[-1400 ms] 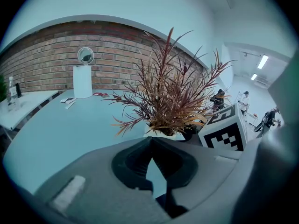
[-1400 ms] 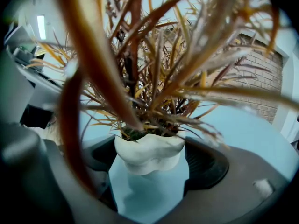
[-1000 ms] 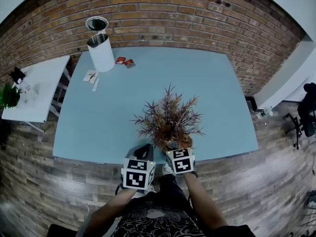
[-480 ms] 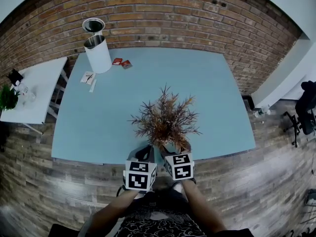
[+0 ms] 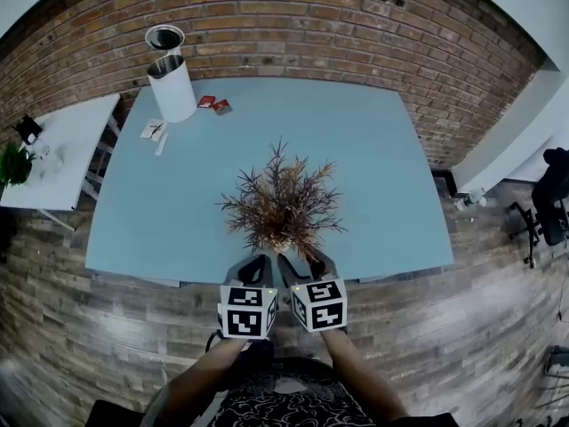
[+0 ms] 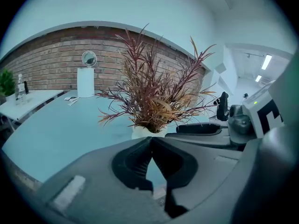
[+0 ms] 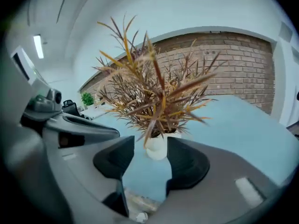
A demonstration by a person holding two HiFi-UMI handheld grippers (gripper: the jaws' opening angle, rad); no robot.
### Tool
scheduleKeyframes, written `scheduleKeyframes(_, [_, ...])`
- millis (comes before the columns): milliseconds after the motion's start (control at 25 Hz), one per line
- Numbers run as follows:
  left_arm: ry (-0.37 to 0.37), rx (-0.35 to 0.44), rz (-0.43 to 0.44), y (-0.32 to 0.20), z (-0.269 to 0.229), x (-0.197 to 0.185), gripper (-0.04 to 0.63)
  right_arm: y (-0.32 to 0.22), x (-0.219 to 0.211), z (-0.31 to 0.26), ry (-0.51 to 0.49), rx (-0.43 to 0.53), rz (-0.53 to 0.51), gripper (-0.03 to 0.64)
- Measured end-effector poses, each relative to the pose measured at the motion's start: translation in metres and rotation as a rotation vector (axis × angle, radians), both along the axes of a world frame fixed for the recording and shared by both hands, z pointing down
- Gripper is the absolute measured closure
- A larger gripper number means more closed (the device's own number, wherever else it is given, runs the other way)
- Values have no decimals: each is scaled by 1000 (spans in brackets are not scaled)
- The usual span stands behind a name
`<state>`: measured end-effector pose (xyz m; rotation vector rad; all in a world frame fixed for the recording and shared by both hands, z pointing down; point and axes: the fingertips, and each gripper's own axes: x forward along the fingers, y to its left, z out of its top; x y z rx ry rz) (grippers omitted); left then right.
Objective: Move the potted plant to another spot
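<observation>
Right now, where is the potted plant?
In the head view the potted plant is near the middle of the blue table's front edge, just ahead of the right gripper, whose jaws have just been closing around its pot.

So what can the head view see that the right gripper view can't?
Only the head view shows the white bin and the small red packets beside it. Only the right gripper view shows the plant's white pot and a ceiling light. Both show the reddish plant, the blue table and the brick wall.
</observation>
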<state>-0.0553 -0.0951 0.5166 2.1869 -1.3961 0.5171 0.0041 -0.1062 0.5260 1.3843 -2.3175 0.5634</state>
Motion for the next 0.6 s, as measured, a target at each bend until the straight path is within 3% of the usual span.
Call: scheduleKeyframes(600, [-45, 51, -39, 34, -15, 28, 594, 40, 23, -24, -29, 7, -54, 514])
